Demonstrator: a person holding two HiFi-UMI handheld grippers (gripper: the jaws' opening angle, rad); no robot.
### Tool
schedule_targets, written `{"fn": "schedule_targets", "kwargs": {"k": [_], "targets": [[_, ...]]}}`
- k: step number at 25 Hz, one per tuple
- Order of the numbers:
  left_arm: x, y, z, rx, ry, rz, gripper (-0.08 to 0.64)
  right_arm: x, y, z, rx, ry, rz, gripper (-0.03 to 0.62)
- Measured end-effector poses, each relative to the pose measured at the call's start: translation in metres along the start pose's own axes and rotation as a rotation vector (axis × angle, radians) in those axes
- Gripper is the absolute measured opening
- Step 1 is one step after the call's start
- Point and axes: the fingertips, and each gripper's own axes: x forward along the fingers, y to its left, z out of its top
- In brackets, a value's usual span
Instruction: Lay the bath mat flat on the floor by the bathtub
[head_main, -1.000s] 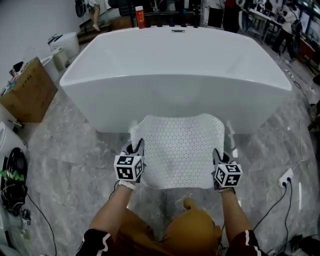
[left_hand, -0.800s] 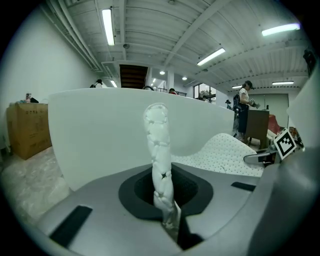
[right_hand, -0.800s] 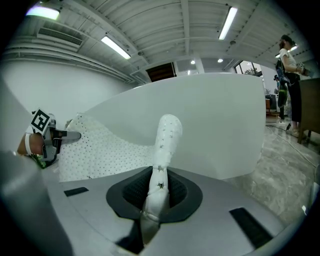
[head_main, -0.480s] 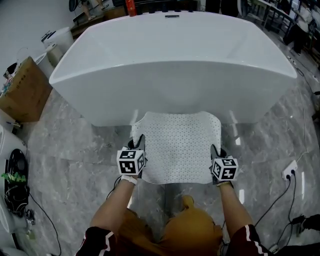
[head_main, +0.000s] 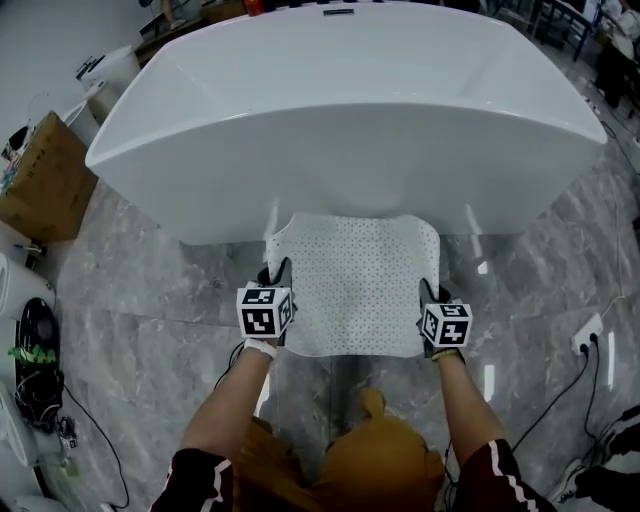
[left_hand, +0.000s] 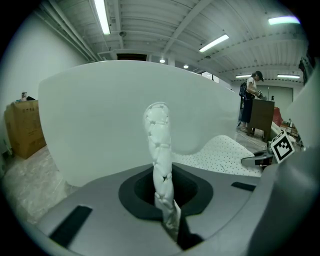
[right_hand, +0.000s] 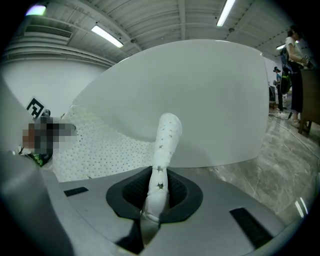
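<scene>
A white perforated bath mat (head_main: 357, 283) is stretched between my two grippers just in front of the white bathtub (head_main: 350, 110), above the grey marble floor. My left gripper (head_main: 274, 290) is shut on the mat's left edge, which stands up between its jaws as a folded strip (left_hand: 160, 150). My right gripper (head_main: 430, 298) is shut on the right edge, seen as a folded strip (right_hand: 162, 160). The mat's far edge lies close to the tub's base. Each gripper view shows the tub wall (left_hand: 100, 125) (right_hand: 200, 110) right ahead.
A cardboard box (head_main: 40, 185) stands left of the tub. Black cables and gear (head_main: 35, 370) lie at the far left. A wall-type socket with a cable (head_main: 590, 335) sits on the floor at right. A person (left_hand: 251, 95) stands by a cabinet in the background.
Both grippers have carried the mat forward, closer to the tub's base, and the head view has tilted nearer the tub. The grips have not changed.
</scene>
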Motion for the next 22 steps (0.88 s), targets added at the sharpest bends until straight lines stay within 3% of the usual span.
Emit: {"fn": "schedule_targets", "kwargs": {"k": [7,13,22], "targets": [[0.017,0.001,-0.001,-0.017,0.005,0.005,0.034,0.016,-0.010,0.003,-0.005,-0.002,-0.018,0.065],[0.039,-0.022,-0.011,-0.040,0.011,-0.015,0.032,0.008,-0.033,0.004,0.020,0.007,-0.097,0.209],[0.061,-0.026,-0.035,-0.022,0.066,-0.011,0.032,-0.031,-0.033,0.012,0.027,-0.068,-0.078,0.207]]}}
